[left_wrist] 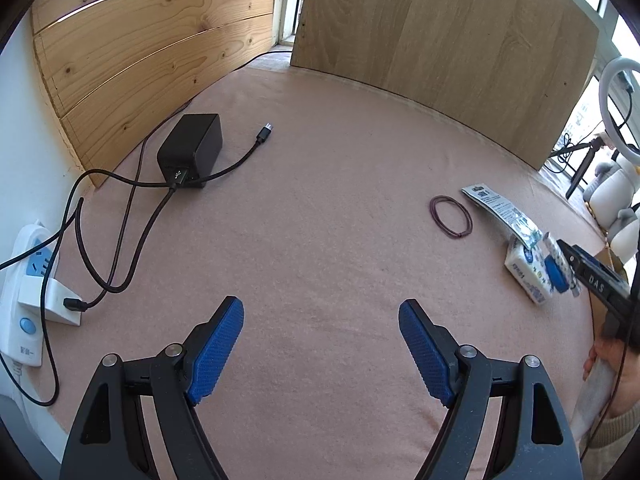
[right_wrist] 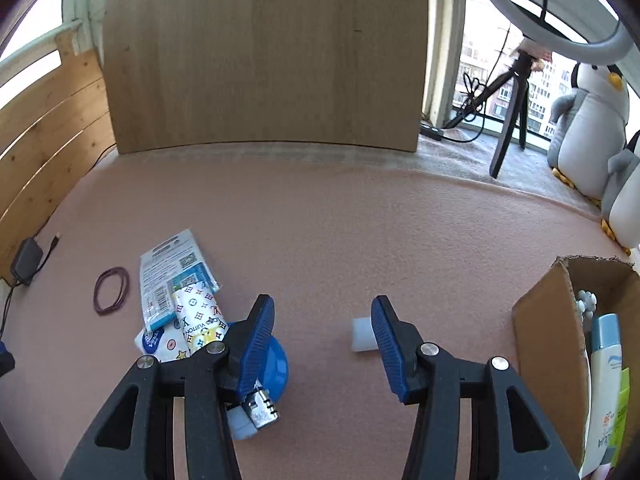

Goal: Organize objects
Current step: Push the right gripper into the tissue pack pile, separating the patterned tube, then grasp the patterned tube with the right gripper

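A: The box (right_wrist: 560, 344) stands at the right, the pile (right_wrist: 180, 308) at the left. The next pick?

B: The right gripper (right_wrist: 322, 340), half open and empty, should straddle the white tube (right_wrist: 362, 334) squarely; it lies crosswise, end leftward. The left gripper (left_wrist: 320, 344) gapes wide, holding nothing.

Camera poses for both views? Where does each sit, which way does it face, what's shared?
Left wrist: on the left hand-held gripper, tilted down at the black adapter; its open blue fingers show.
Right wrist: on the right hand-held gripper, tilted down beside the cardboard box; open fingers show.
Shared: hair tie, tissue pack.
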Action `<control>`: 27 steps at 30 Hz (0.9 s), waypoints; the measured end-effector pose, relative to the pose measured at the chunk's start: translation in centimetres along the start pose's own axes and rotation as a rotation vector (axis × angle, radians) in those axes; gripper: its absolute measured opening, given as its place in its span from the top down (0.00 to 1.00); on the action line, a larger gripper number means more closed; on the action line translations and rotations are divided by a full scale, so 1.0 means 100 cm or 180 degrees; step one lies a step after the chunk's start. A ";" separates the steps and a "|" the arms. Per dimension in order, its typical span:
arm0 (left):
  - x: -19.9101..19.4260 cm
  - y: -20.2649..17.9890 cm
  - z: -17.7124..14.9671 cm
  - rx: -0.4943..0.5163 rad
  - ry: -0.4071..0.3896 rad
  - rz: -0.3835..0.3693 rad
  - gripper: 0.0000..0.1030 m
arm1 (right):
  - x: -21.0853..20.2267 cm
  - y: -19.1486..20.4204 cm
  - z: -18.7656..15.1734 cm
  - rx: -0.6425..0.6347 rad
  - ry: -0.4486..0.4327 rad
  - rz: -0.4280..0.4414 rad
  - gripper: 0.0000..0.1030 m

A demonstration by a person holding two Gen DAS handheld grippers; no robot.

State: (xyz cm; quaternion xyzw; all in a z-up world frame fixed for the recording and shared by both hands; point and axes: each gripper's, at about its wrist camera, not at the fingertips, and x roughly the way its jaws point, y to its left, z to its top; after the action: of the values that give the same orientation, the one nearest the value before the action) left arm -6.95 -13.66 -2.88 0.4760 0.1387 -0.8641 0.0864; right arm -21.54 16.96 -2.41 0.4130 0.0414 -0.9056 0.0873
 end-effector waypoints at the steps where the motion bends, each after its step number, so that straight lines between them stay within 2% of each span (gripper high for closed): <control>1: 0.001 0.001 0.001 -0.0007 0.0005 0.0004 0.20 | -0.004 0.011 -0.004 -0.0086 0.0002 0.0103 0.55; 4: 0.002 0.000 0.004 -0.0018 0.0004 0.0011 0.20 | -0.010 0.042 -0.019 -0.0290 0.0174 0.0509 0.55; 7: 0.003 -0.001 0.003 -0.0011 0.0022 0.0008 0.20 | -0.021 0.055 -0.034 -0.0405 0.0269 0.0761 0.54; 10: 0.004 -0.003 0.001 0.0015 0.0047 -0.0001 0.20 | -0.036 0.044 -0.047 -0.0322 0.0202 0.0633 0.54; 13: 0.007 -0.006 -0.001 0.0026 0.0073 -0.0014 0.20 | -0.042 0.032 -0.061 -0.0254 0.0311 0.0652 0.54; 16: 0.010 -0.009 -0.004 0.0038 0.0095 -0.0025 0.20 | -0.056 0.036 -0.076 -0.0403 0.0326 0.0881 0.54; 18: 0.011 -0.012 -0.004 0.0047 0.0106 -0.0040 0.20 | -0.060 0.046 -0.087 -0.0608 0.0406 0.1090 0.54; 20: 0.014 -0.016 -0.005 0.0054 0.0122 -0.0059 0.20 | -0.062 0.060 -0.098 -0.0846 0.0478 0.1185 0.54; 23: 0.017 -0.027 -0.007 0.0095 0.0182 -0.0120 0.20 | -0.065 0.075 -0.110 -0.1065 0.0434 0.0969 0.54; 27: 0.016 -0.047 -0.015 0.0213 0.0269 -0.0256 0.20 | -0.071 0.080 -0.117 -0.0976 0.0419 0.0973 0.55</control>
State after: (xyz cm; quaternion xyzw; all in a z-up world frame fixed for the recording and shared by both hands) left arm -7.90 -8.75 -4.30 0.5088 0.1323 -0.8501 0.0297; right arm -6.82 11.71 -4.75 0.4545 0.1211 -0.8360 0.2825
